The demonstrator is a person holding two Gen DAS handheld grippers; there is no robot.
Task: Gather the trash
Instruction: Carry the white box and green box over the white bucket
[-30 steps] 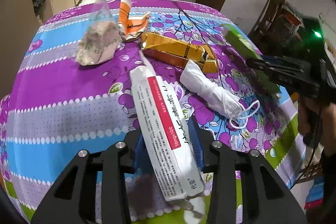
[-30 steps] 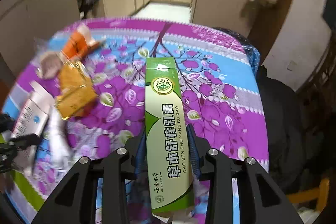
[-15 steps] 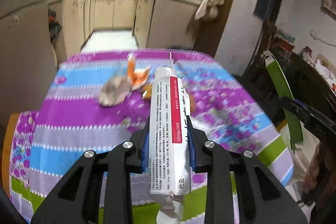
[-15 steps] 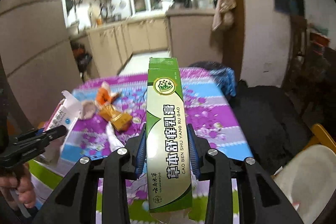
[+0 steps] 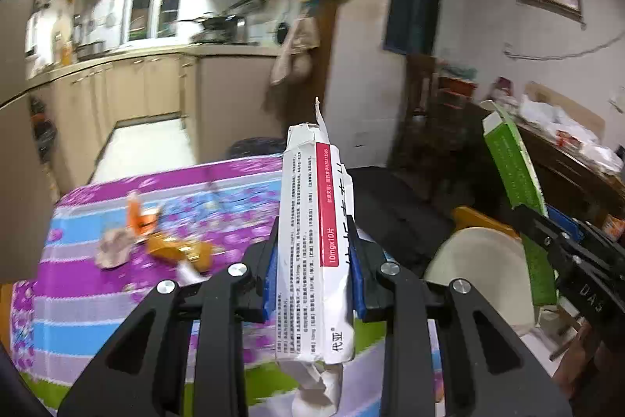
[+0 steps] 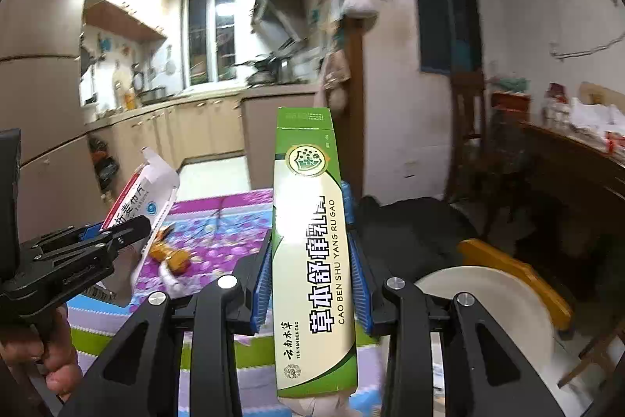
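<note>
My left gripper (image 5: 312, 272) is shut on a white medicine box with a red stripe (image 5: 312, 241), held up in the air above the table's near edge. My right gripper (image 6: 310, 280) is shut on a green ointment box (image 6: 308, 241), also lifted clear of the table. Each box shows in the other view: the green box (image 5: 515, 190) at the right, the white box (image 6: 144, 198) at the left. A white bin (image 6: 480, 303) stands low at the right, beside the table (image 5: 78, 299).
On the purple and blue tablecloth lie an orange wrapper (image 5: 138, 217), a crumpled bag (image 5: 113, 249), a yellow box (image 5: 179, 249) and a white glove (image 5: 187, 272). A dark chair or bag (image 5: 394, 210) stands past the table. A cluttered sideboard (image 5: 566, 151) is at the right.
Both grippers have risen and tilted up from the table with their boxes, and swung to the right. The white bin has come into view.
</note>
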